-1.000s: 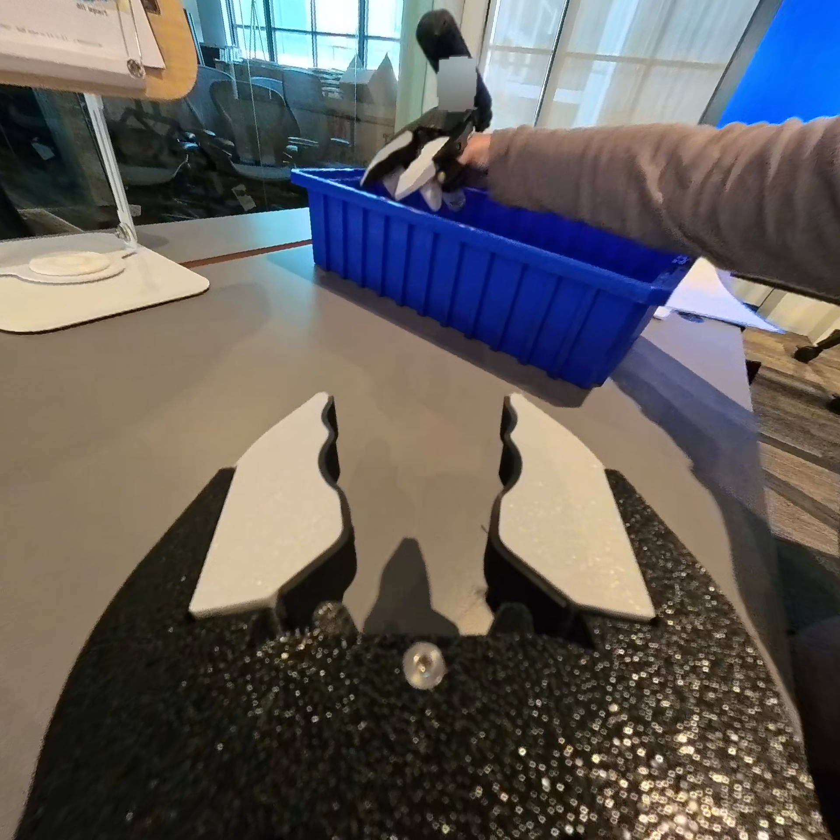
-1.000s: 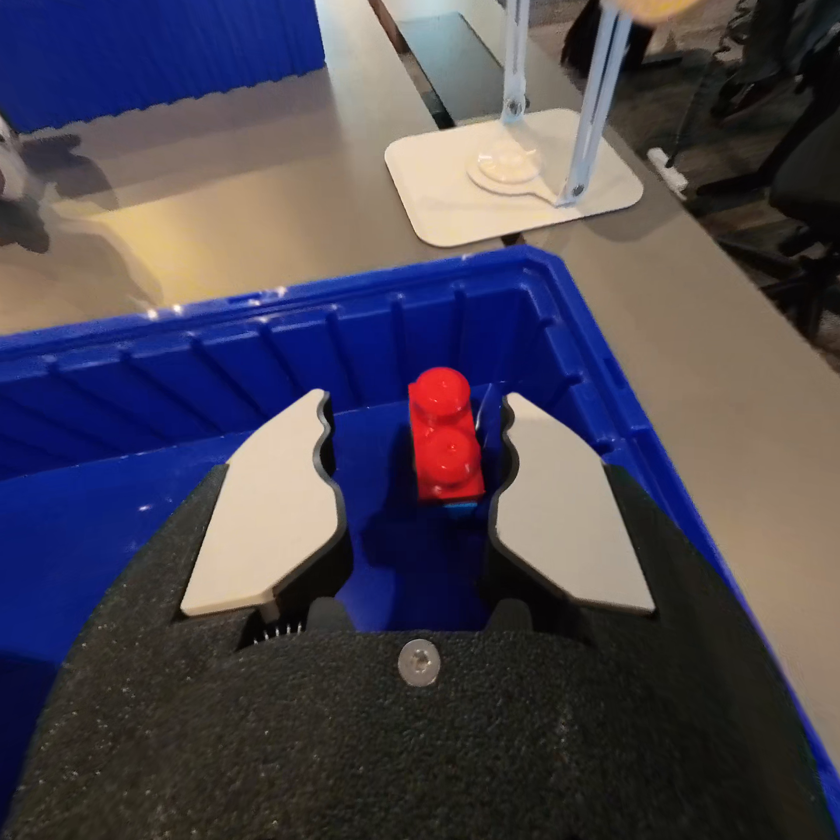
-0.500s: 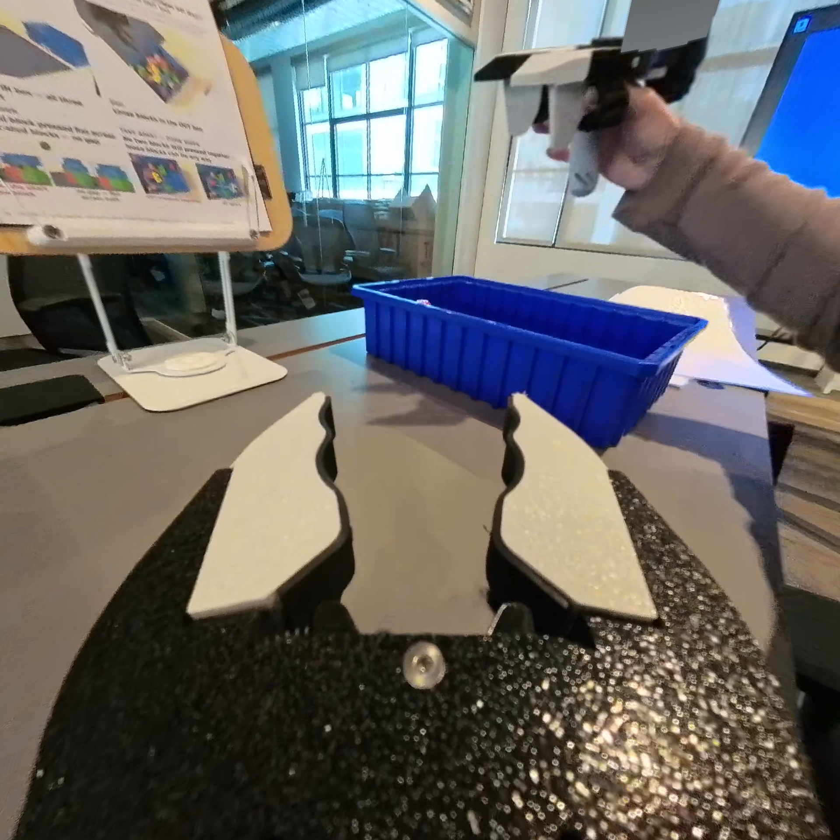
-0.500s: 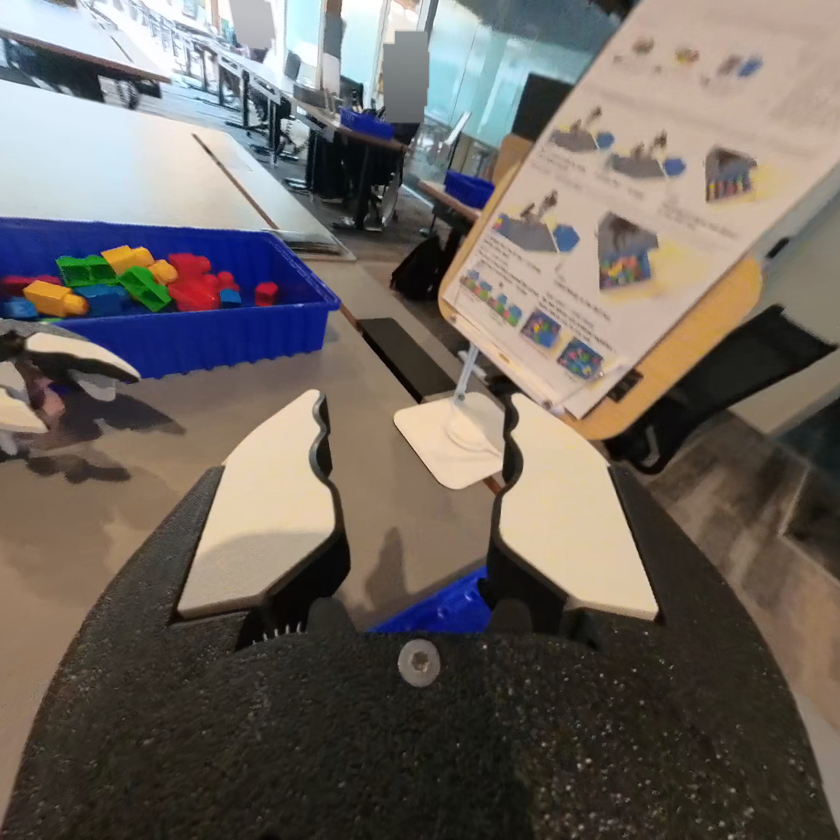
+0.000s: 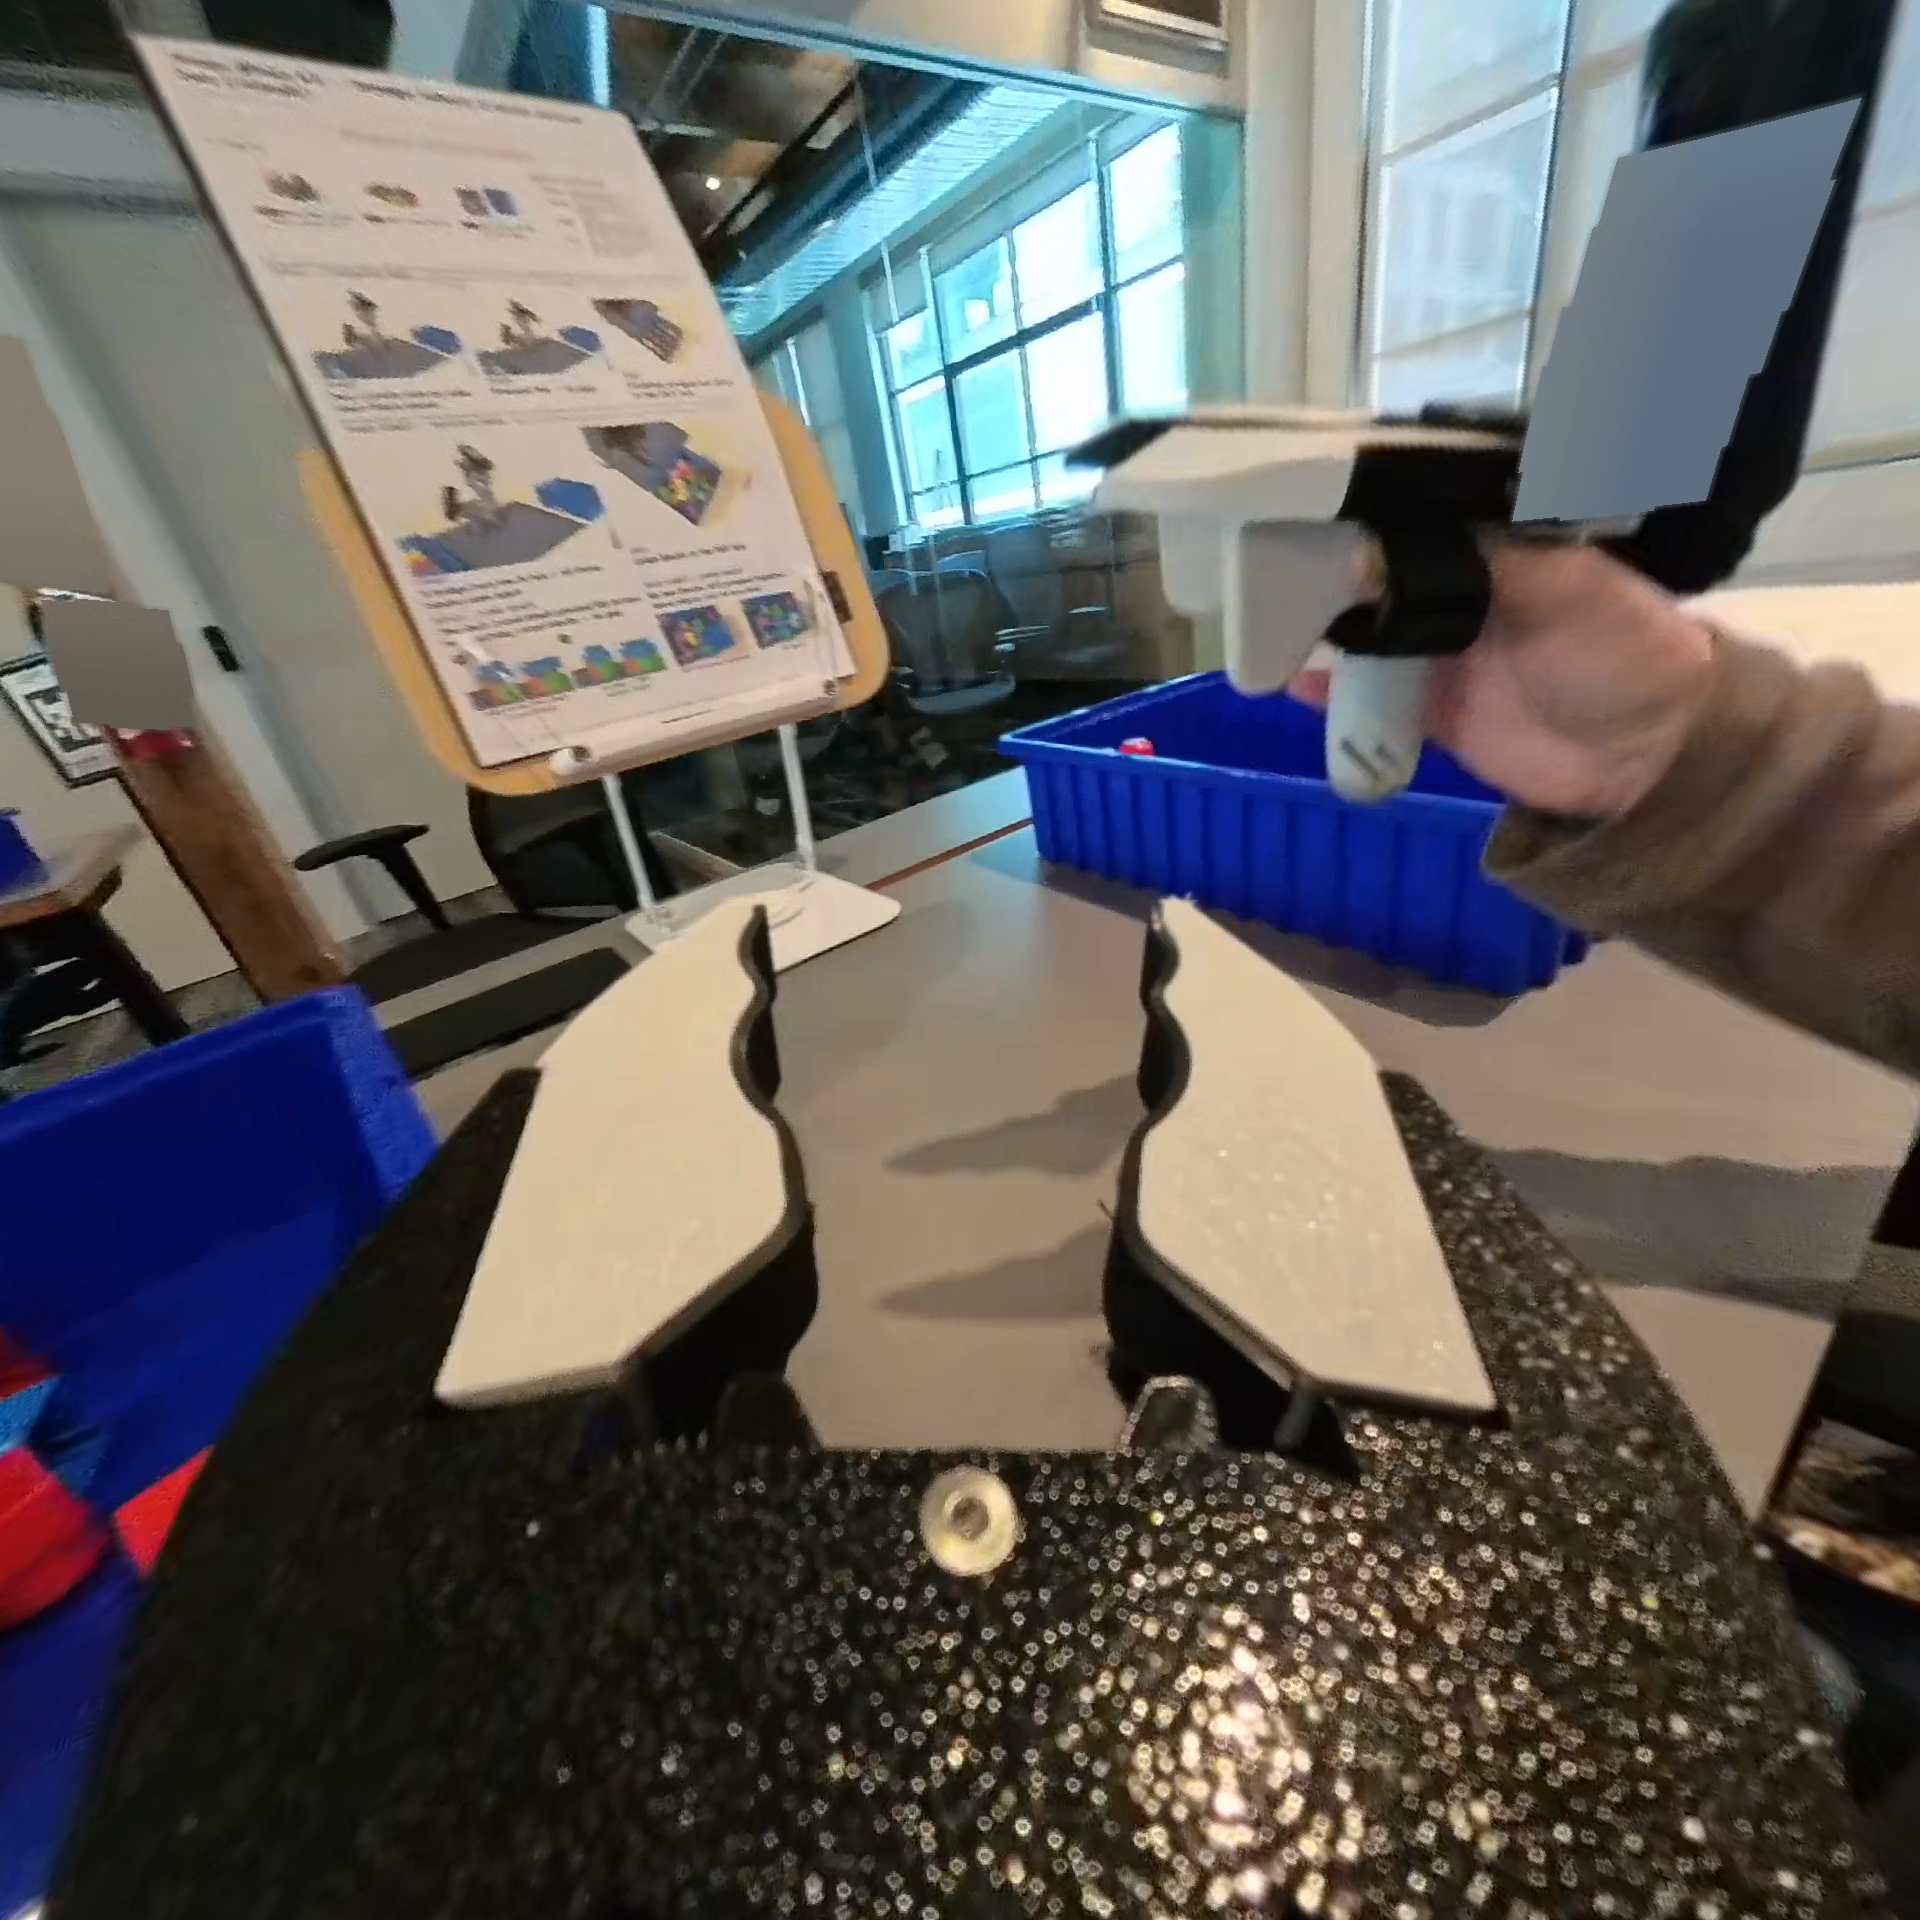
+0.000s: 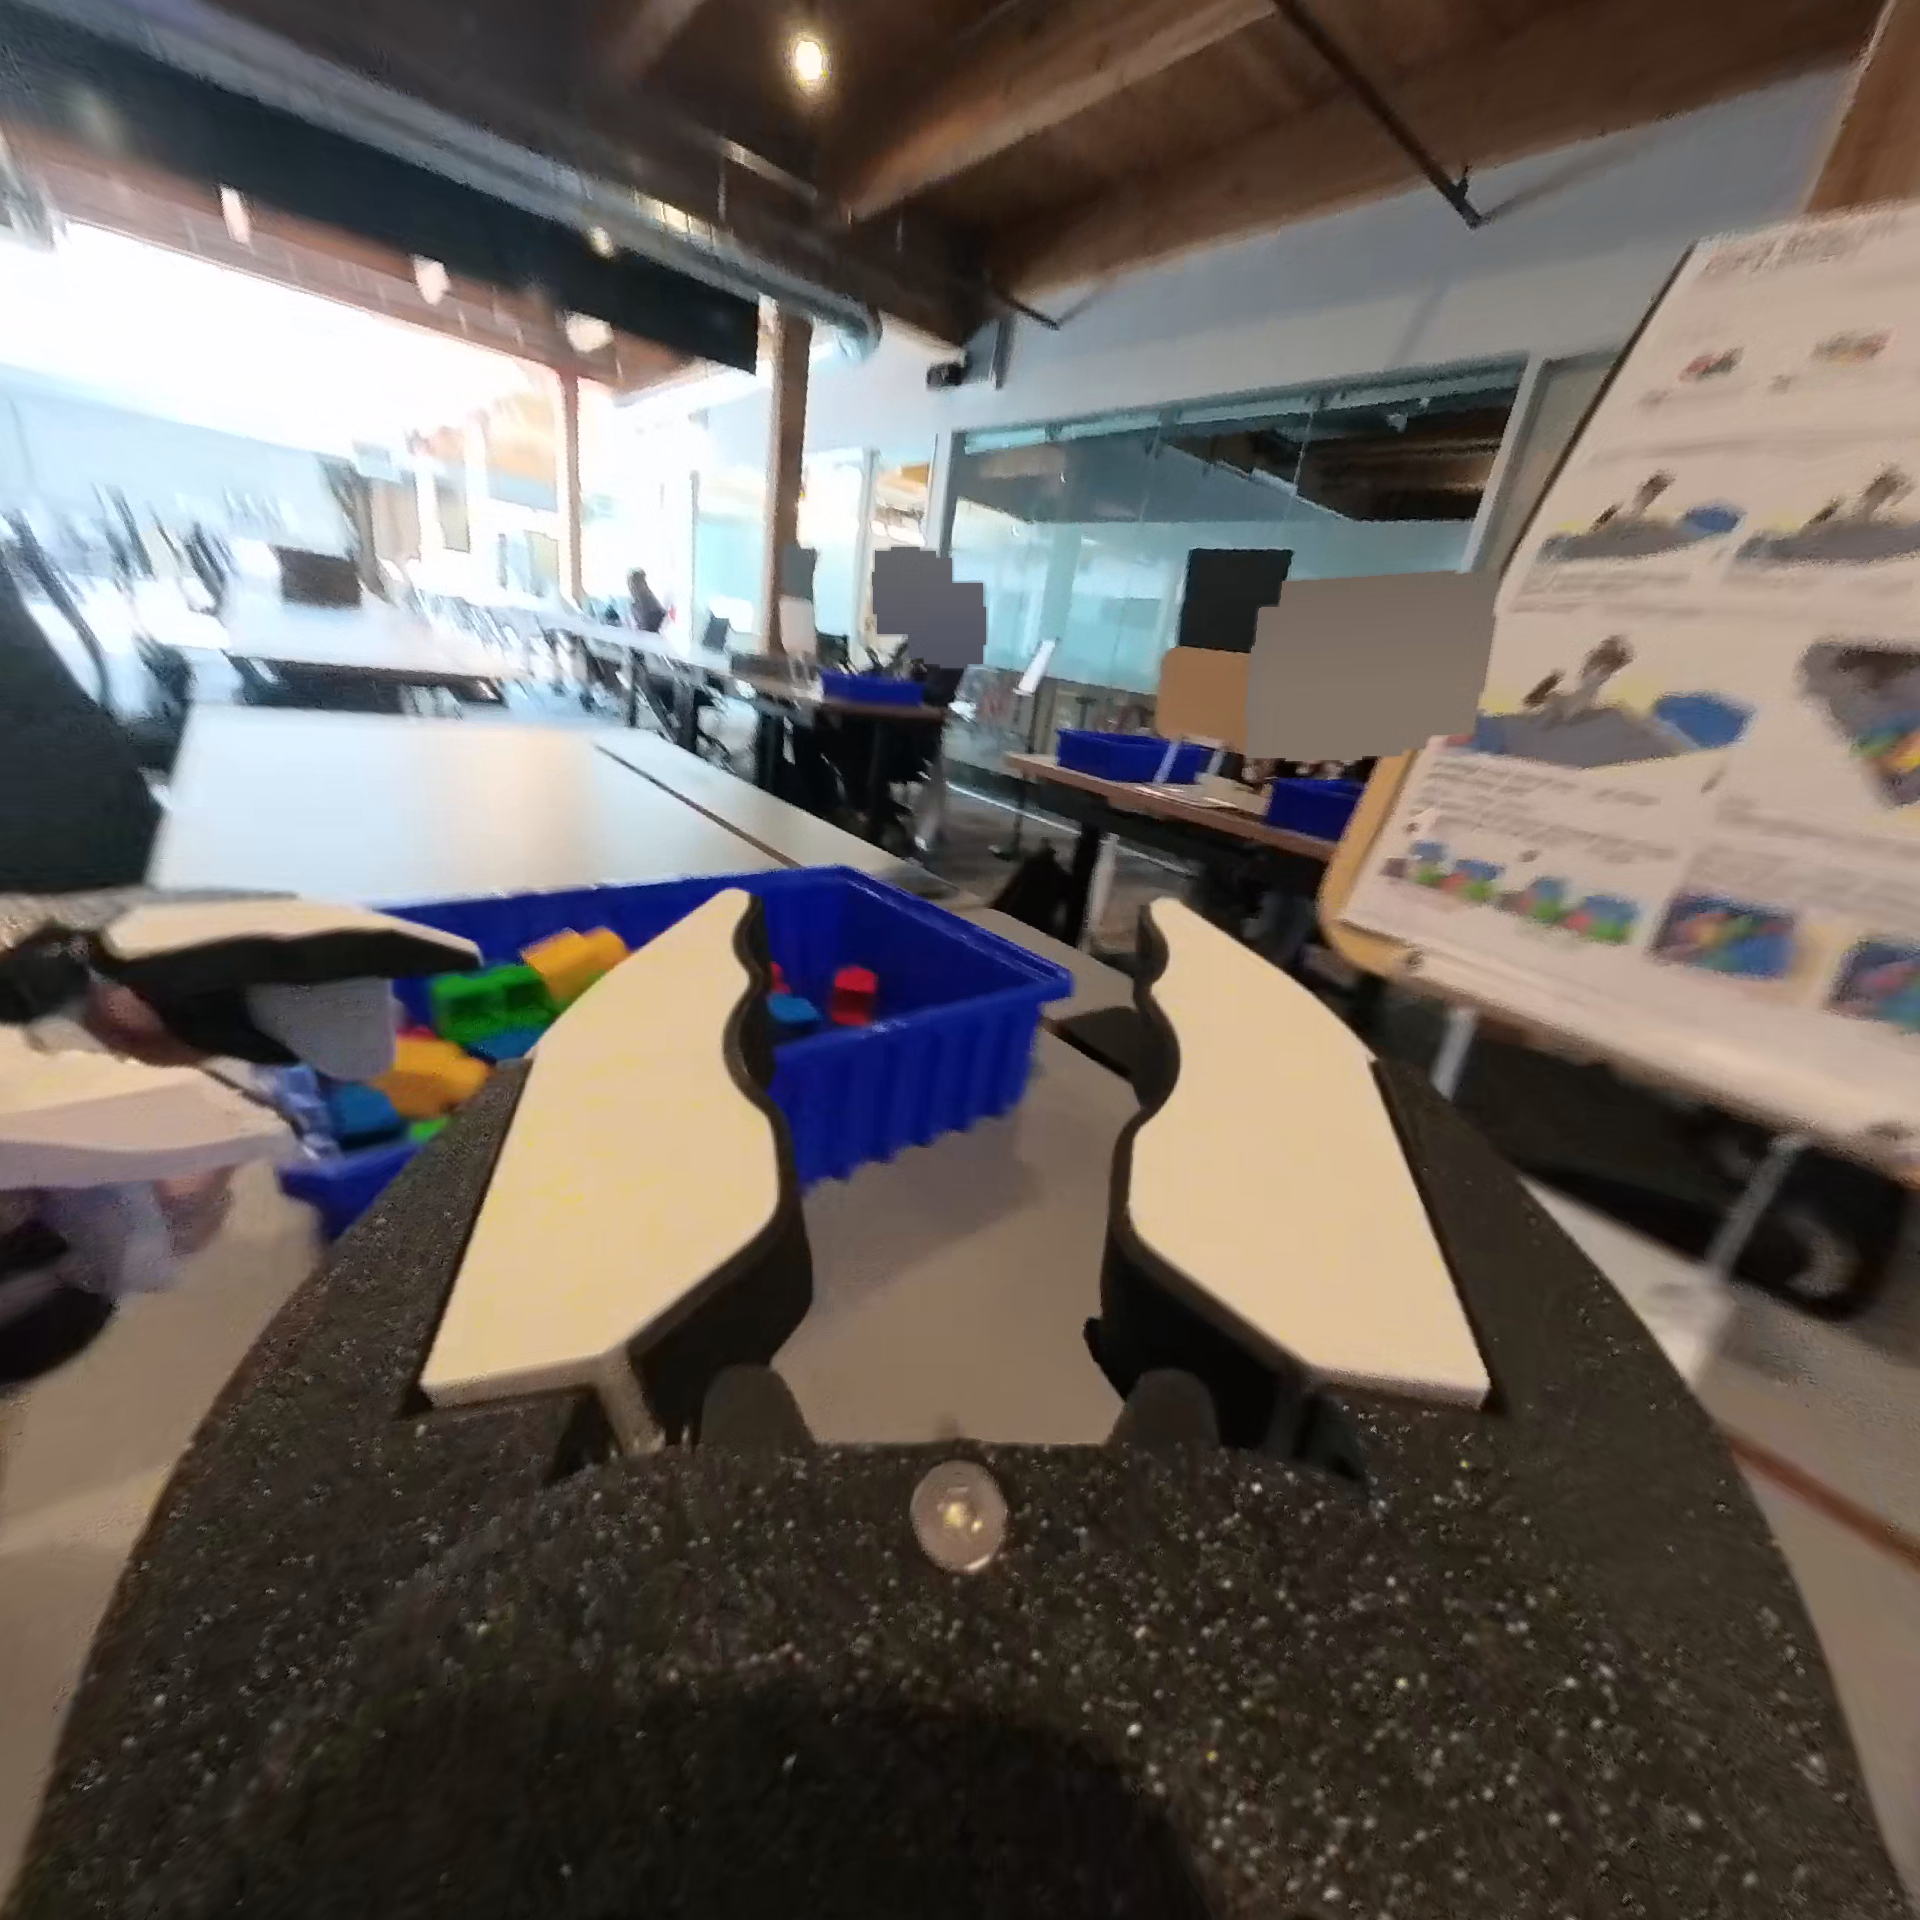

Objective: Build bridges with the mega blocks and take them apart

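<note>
Both grippers are held up in the air above the grey table (image 5: 966, 1049), and neither holds anything. The left gripper (image 5: 956, 956) has its two white fingers (image 5: 644, 1174) spread wide apart, with only bare table showing in the gap between them. The right gripper (image 6: 945, 945) likewise has its fingers (image 6: 623, 1143) spread wide with nothing between them. Taking the table as the landmark, a blue bin (image 6: 914, 1039) stands on it at the far side as the right wrist view looks, and it is filled with the blocks (image 6: 499, 997): green, yellow, blue and red ones piled loosely inside, none of them joined into a bridge as far as can be seen. A second blue bin (image 5: 1278, 842) stands on the table as well, toward its far right part in the left wrist view, and a small red block (image 5: 1136, 745) peeps over its rim. A corner of the block bin also shows at the lower left of the left wrist view, just beside that gripper. In that same view the right gripper hangs above the table, over the second bin, gripped by a hand (image 5: 1569, 696) in a grey sleeve (image 5: 1745, 862). At the table's far edge stands a wooden board (image 5: 488, 416) on a white base (image 5: 769, 914), carrying a printed sheet with coloured pictures; it is tilted back.
</note>
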